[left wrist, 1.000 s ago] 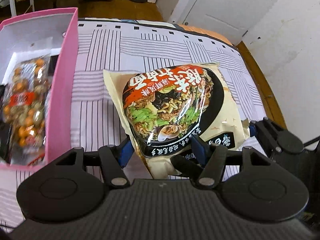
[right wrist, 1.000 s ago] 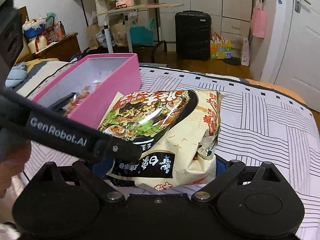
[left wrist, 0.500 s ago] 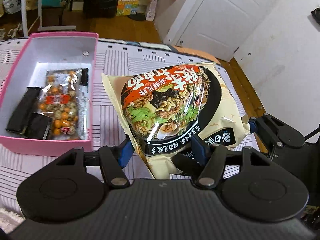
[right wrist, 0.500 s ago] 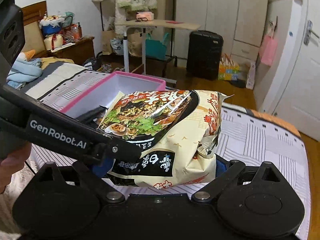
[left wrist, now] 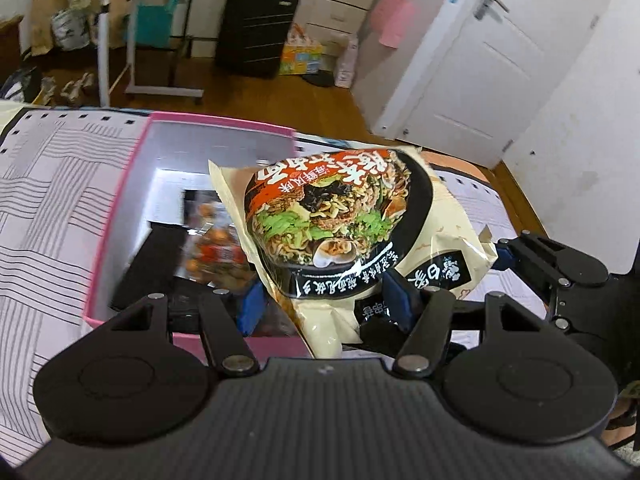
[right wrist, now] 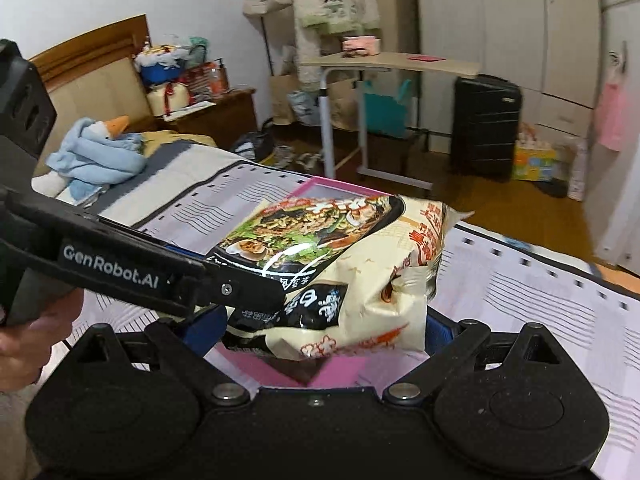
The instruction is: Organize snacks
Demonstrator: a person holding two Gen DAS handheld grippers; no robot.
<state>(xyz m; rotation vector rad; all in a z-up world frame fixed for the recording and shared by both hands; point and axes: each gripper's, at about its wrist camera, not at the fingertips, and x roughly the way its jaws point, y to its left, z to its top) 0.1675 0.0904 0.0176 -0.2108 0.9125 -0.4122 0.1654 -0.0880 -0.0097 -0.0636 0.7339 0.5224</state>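
A cream and black noodle packet [left wrist: 344, 224] with a picture of a bowl hangs in the air over the pink box [left wrist: 120, 196]. My left gripper [left wrist: 324, 300] is shut on its near edge. My right gripper [right wrist: 320, 328] is shut on the same noodle packet [right wrist: 344, 272] from the other side. The pink box [right wrist: 320, 184] holds a bag of mixed nuts [left wrist: 212, 248] and dark sachets [left wrist: 152, 268], partly hidden by the packet.
The box stands on a bed with a striped white cover [left wrist: 52, 200]. A blue goose toy [right wrist: 96, 152] lies by the headboard. A rolling side table [left wrist: 160, 20], a black suitcase [left wrist: 256, 28] and a white door [left wrist: 472, 64] stand beyond the bed.
Both grippers have lifted the noodle packet off the bedcover and carried it left, so it now hangs above the pink box.
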